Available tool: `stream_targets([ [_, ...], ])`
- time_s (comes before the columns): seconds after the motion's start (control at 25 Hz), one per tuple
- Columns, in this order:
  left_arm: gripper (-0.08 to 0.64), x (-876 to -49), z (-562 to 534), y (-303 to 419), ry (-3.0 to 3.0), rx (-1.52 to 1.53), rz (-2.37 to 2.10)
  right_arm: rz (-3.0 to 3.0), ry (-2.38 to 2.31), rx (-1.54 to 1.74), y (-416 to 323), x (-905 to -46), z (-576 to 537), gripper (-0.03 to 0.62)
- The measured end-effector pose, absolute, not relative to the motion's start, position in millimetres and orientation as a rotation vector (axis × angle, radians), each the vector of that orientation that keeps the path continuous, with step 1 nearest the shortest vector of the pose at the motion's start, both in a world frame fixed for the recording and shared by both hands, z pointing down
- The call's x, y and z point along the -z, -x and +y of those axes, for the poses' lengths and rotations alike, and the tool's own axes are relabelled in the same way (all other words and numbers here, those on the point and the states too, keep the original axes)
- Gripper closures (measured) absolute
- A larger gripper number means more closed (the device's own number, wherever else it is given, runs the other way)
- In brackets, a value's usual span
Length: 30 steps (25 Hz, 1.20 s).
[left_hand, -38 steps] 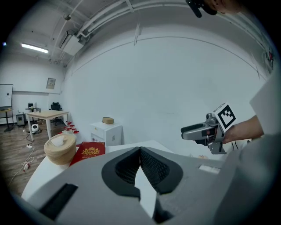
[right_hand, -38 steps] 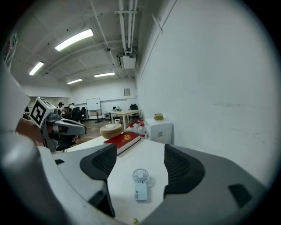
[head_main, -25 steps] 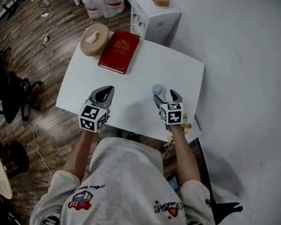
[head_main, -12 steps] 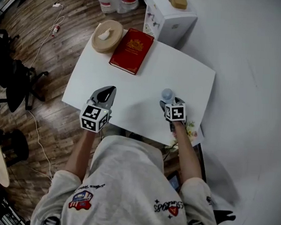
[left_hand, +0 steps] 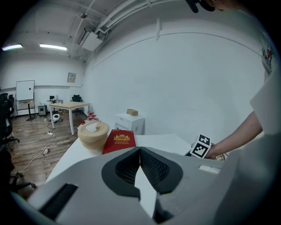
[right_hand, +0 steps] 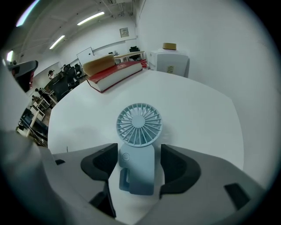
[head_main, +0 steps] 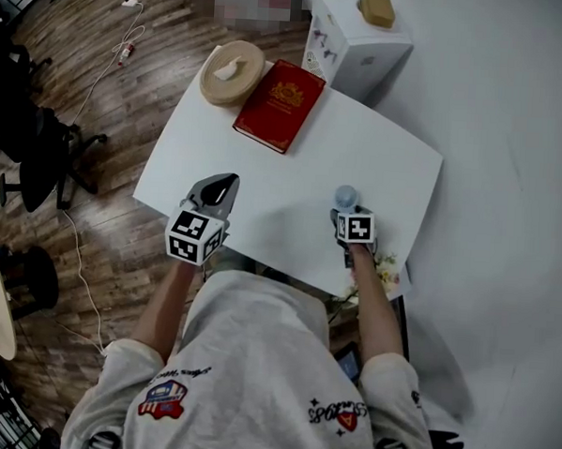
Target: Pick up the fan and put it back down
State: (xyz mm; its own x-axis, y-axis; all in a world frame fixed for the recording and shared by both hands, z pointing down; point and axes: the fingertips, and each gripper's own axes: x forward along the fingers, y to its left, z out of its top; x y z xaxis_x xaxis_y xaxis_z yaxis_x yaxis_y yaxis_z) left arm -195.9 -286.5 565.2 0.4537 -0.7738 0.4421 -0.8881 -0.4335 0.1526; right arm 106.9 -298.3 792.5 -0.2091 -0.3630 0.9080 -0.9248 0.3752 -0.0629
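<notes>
A small pale-blue hand fan [right_hand: 138, 124] lies flat on the white table [head_main: 293, 182], round head pointing away from me. My right gripper [right_hand: 139, 151] points steeply down over it, one jaw on each side of the fan's handle; the jaws are closing and thin gaps still show beside the handle. In the head view the fan [head_main: 345, 195] peeks out just beyond the right gripper [head_main: 347, 213]. My left gripper [head_main: 225, 181] hovers over the table's near left part, shut with nothing in it; its jaw tips [left_hand: 140, 149] meet.
A red book [head_main: 280, 92] and a round wooden tissue box [head_main: 231, 60] sit at the table's far left. A white cabinet [head_main: 361, 40] stands behind the table, with a wall to the right. The table's near edge lies just under both hands.
My right gripper has sunk and tipped steeply down over the fan, so its jaws now straddle the handle. The left gripper has drifted slightly across the table, still shut.
</notes>
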Motion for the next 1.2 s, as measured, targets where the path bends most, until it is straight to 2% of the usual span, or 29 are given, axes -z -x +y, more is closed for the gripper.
stream_targets([
  [0.12, 0.555, -566, -287, 196, -2.347, -0.441, -1.407, -1.733, -1.136, -0.798, -109, -796, -299, 0.318],
  [0.2, 0.555, -568, -287, 194, -2.348, -0.445, -1.403, -1.732, -1.129, -0.799, -108, -797, -300, 0.373],
  [0.64, 0.555, -562, -286, 175, -2.390, -0.440, -1.368, -1.929, -1.294, -0.785, -103, -745, -316, 0.375],
  [1.2, 0.555, -530, -286, 113, -2.528, -0.404, -1.270, -2.411, -1.564, -0.559, -110, -559, -318, 0.374],
])
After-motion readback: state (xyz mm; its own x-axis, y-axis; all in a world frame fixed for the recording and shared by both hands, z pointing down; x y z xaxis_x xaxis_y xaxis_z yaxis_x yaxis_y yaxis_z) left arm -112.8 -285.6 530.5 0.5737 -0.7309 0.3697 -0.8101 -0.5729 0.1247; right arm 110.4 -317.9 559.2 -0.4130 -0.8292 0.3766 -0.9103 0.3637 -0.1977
